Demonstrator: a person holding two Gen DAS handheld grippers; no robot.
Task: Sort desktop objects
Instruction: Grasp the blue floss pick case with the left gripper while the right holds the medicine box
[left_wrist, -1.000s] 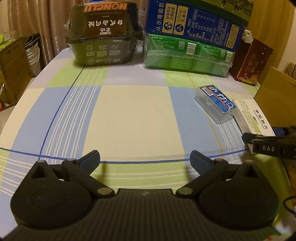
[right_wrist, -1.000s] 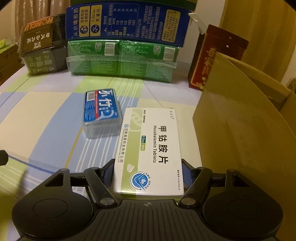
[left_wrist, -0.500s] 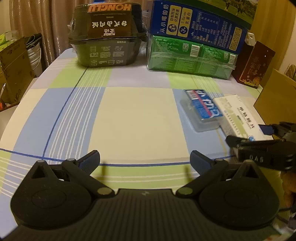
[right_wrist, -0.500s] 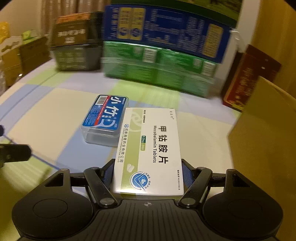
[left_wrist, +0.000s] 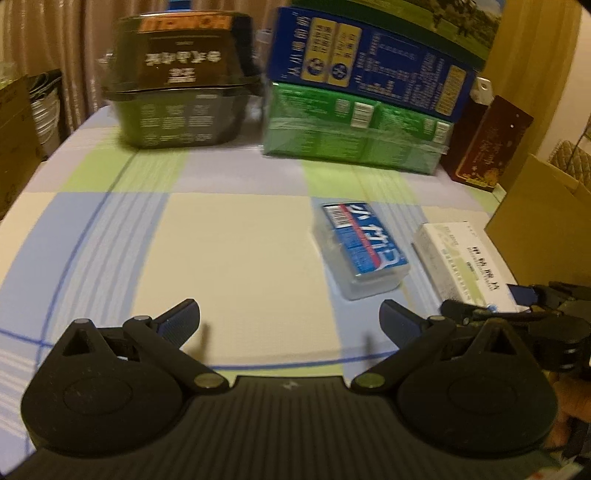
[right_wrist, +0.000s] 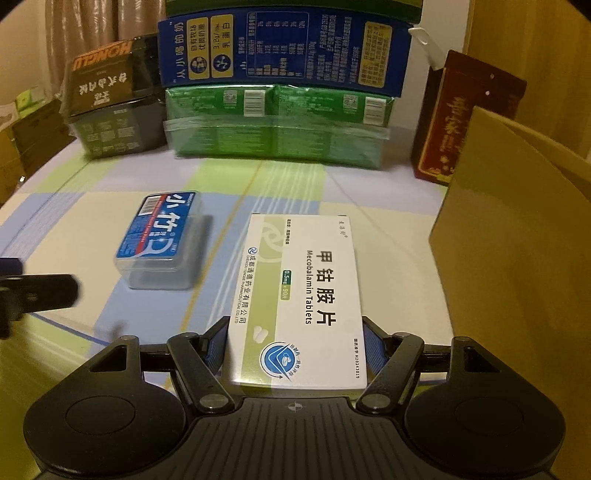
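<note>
Checked cloth worktop (right_wrist: 332, 188), cartons stacked at the back.
Right gripper (right_wrist: 295, 347) is clamping a flat white tablet box (right_wrist: 299, 295); a clear plastic case (right_wrist: 162, 240) is lying ahead-left; left gripper (left_wrist: 290, 317) is gaping empty.

The left gripper (left_wrist: 290, 319) hovers over the checked tablecloth (left_wrist: 236, 254), its jaws wide apart with nothing between them. Ahead to the right lies a clear plastic case (left_wrist: 364, 251) with a blue label, and just beside it a white medicine box (left_wrist: 461, 258), its near end at the right gripper (left_wrist: 491, 302). A cardboard box (left_wrist: 535, 221) stands further right.
</note>
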